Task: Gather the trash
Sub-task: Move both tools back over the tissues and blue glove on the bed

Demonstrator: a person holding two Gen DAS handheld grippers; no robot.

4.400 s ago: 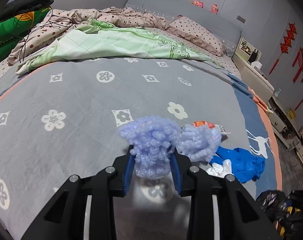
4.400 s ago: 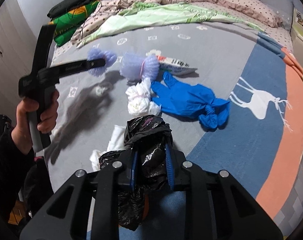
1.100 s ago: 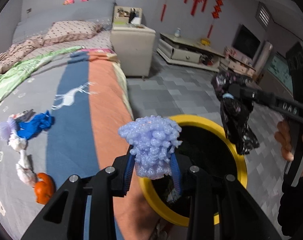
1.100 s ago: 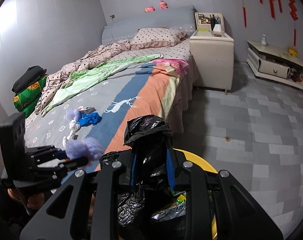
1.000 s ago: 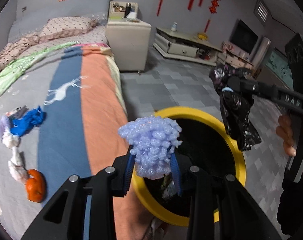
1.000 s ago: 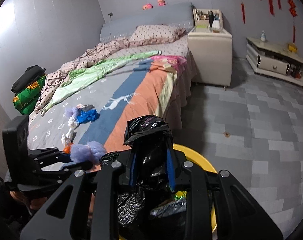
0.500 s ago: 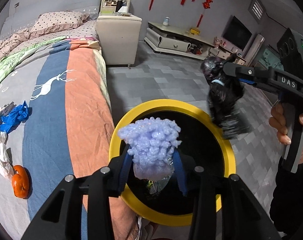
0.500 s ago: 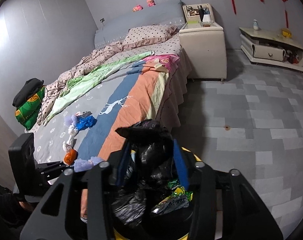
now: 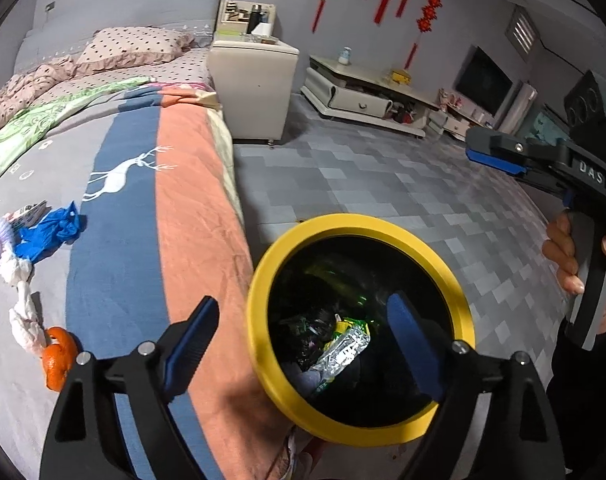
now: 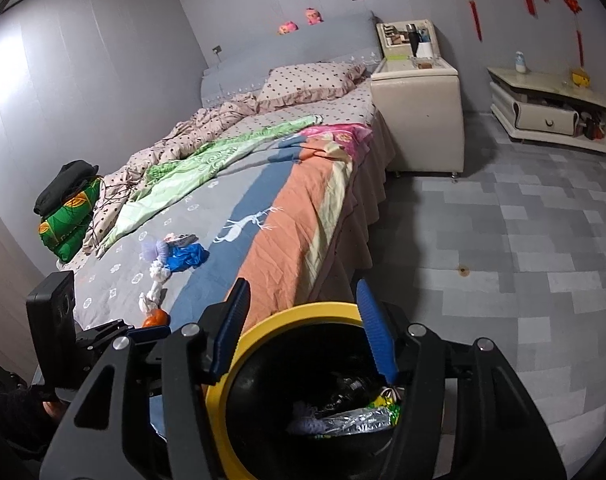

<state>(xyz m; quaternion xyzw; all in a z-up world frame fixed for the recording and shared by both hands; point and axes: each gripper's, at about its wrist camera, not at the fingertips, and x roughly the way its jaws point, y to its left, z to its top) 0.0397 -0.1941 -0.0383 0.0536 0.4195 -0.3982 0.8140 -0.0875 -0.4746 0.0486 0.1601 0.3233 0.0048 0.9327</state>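
We hold both grippers over the yellow-rimmed bin [image 9: 263, 264], which stands on the floor right against the side of the bed [image 9: 191, 208]. Nearest to us, the left gripper [image 9: 303, 324] has its jaws spread wide and opening further, with nothing between its blue pads; through the gap we look straight down into the dark bin. Our right gripper [image 10: 301, 320] also hangs above the rim, its jaws about half apart and opening too, empty between the pads. Inside the bin lie a silvery wrapper [image 9: 343, 350], green and yellow packaging, something black and glossy, and a pale lilac fuzzy lump [image 10: 303, 420] at the bottom. From the left wrist view we see the right gripper from the side, gripped by a hand [image 9: 583, 264] at the far right, above the far edge of the bin. Further off, more trash is left on the grey part of the bedspread: an orange peel or fruit [image 9: 57, 360] nearest the bed's foot, then crumpled white tissues [image 9: 23, 304], a blue glove [image 9: 51, 228], a lilac puff [image 10: 155, 250] and a small printed packet [image 9: 29, 212] touching the glove. Beyond these lie a green quilt [image 10: 207, 160], a dotted pillow [image 10: 311, 80], a cream nightstand [image 10: 419, 112] beside the headboard and a low cabinet [image 10: 551, 112] by the wall.
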